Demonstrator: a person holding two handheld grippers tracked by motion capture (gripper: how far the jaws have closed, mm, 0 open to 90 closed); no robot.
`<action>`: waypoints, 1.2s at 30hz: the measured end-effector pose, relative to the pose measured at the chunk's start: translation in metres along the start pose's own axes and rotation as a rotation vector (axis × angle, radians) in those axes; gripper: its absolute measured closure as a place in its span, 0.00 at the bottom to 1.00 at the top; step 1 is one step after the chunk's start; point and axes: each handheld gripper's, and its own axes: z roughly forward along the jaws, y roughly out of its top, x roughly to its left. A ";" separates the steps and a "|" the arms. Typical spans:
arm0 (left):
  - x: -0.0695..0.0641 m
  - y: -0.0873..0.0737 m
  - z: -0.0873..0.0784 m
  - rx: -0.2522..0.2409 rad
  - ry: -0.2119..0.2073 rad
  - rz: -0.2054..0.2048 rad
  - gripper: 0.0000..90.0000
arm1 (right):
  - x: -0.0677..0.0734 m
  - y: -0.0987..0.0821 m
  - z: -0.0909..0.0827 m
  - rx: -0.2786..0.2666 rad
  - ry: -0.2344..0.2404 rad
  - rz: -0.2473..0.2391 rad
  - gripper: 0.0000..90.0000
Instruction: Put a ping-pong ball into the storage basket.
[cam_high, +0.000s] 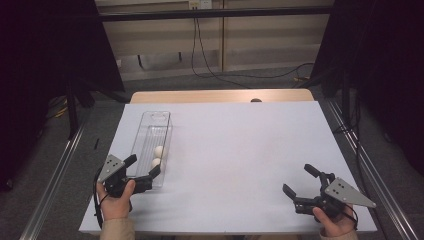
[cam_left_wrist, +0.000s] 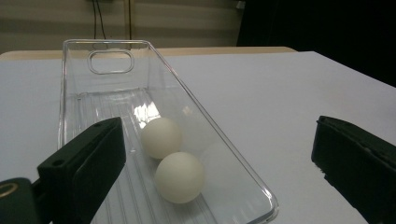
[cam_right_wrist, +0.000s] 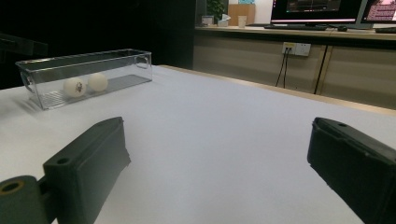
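honestly i'd just ease the left gripper, fingers wide open and empty, straight toward 12 o'clock over the clear bin at the surface's 9 o'clock edge, then close gently on the nearer white ball, while the right gripper waits open at 4 o'clock.

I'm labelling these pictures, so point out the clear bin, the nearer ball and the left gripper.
clear bin (cam_left_wrist: 108, 62): left gripper view, far-end handle wall.
nearer ball (cam_left_wrist: 180, 177): left gripper view, its middle.
left gripper (cam_high: 145, 168): high view, between its fingers.
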 end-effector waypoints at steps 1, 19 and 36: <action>0.000 0.000 0.000 0.001 -0.001 0.002 0.03 | 0.000 0.000 0.000 0.001 0.000 0.000 0.04; 0.002 -0.009 -0.006 -0.012 0.002 -0.009 0.03 | 0.000 0.000 0.000 0.002 0.000 -0.002 0.04; 0.002 -0.015 -0.011 -0.009 0.005 -0.018 0.03 | 0.000 0.000 0.000 0.001 -0.001 -0.002 0.04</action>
